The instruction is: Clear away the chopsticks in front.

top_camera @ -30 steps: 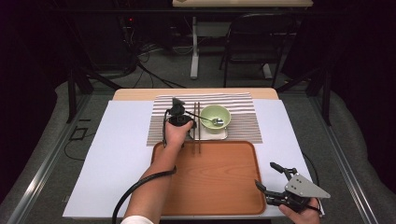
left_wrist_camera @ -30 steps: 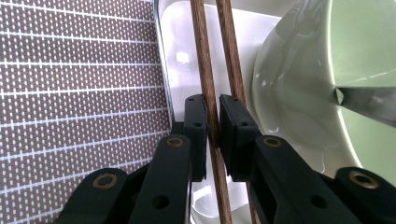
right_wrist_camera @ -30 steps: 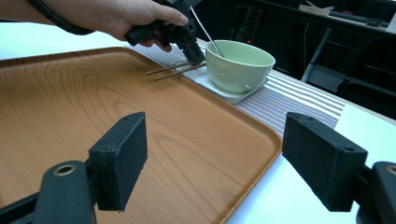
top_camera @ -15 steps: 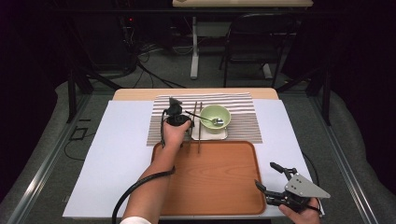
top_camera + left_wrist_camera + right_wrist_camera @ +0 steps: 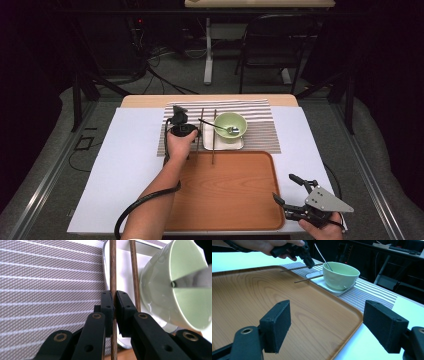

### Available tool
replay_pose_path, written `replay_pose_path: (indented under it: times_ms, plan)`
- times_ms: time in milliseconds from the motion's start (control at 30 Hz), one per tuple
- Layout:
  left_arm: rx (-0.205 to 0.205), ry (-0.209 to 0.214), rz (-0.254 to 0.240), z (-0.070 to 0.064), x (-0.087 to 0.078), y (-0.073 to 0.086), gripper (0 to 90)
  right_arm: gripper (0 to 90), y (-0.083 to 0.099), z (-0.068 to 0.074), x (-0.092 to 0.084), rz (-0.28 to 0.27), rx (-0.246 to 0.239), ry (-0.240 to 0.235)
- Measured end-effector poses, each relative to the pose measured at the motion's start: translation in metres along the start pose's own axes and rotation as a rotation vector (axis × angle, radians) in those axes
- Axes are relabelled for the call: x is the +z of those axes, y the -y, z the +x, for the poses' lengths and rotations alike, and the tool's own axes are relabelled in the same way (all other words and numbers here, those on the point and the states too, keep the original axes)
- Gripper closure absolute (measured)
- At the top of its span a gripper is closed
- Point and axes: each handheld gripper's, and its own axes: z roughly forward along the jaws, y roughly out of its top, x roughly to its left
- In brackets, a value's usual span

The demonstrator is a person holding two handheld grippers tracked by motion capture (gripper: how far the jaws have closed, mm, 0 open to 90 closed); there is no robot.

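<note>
Two slim wooden chopsticks (image 5: 135,275); left claw (image 5: 114,306) pinches one; glossy round bowl (image 5: 180,285).

no readable text, no labels, no brands, no numbers or signs anywhere

Stood in a dim room on grey carpet (image 5: 60,165), a light wooden table (image 5: 210,100) overlaid with white sheet (image 5: 125,170). Behind it, backed by near-black darkness, sat a dark chair (image 5: 267,55) beside a pale-legged desk (image 5: 209,50), with cables (image 5: 155,70) strewn across the floor. Flanked left by what was perhaps a black equipment stand (image 5: 85,82), too shadowed to make out.
</note>
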Motion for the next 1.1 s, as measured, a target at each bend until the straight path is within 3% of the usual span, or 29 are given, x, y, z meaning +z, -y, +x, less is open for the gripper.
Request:
replay_pose_path:
  times_ms: [367, 567, 867, 1100]
  plan:
    - [0.0, -0.016, -0.006, 0.015, -0.033, 0.024, 84.7, 22.2, 0.0, 0.0, 0.0, 0.005, -0.001, 0.002]
    - [-0.029, -0.011, -0.022, 0.031, -0.057, 0.046, 84.8, 22.2, 0.0, 0.0, 0.0, 0.005, 0.0, -0.001]
    - [-0.053, 0.03, -0.042, 0.047, -0.08, 0.076, 84.8, 22.1, 0.0, 0.001, 0.001, 0.006, -0.005, 0.008]
    - [-0.035, 0.02, -0.04, 0.05, -0.089, 0.096, 84.8, 19.7, 0.0, 0.003, 0.001, 0.001, -0.003, 0.0]
